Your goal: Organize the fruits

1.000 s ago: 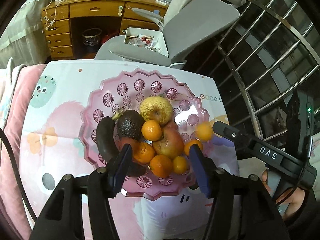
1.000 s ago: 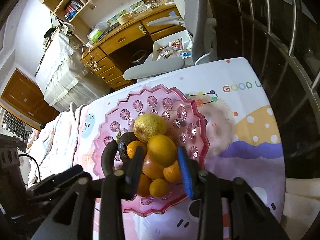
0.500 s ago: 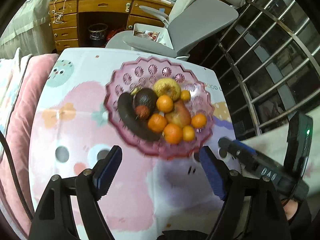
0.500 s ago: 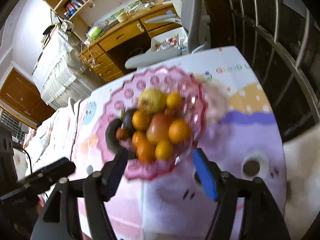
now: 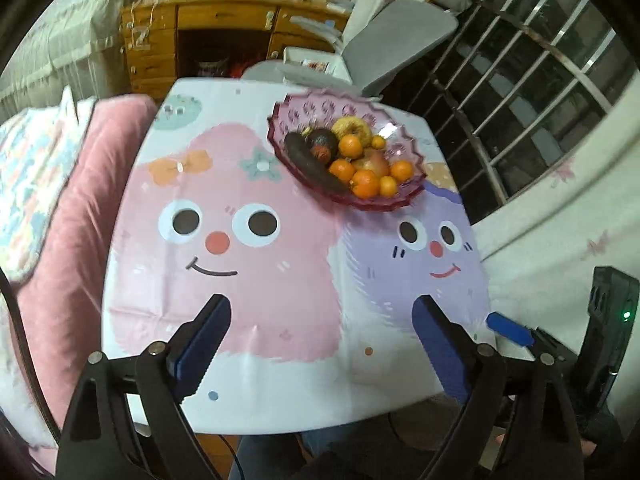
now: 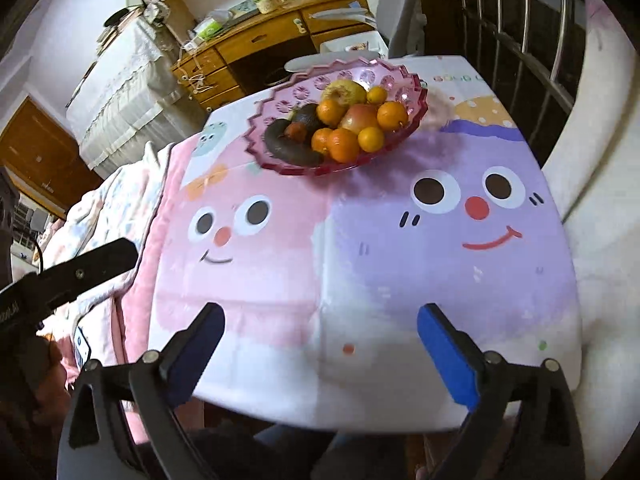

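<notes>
On far table edge: fruit bowl | left tongs opening, empty | right tongs opening, empty

A scalloped pink plastic fruit bowl stands on the far part of the counter, toward its right side in the left wrist view. In the bowl, a long dark banana lies along the left; a dark avocado sits just beside it. A yellow pear lies at the far side. A reddish apple sits mid-bowl, with small orange tangerines around it. A wooden desk and grey office chair stand beyond the counter; a pink cushion lies left.
</notes>
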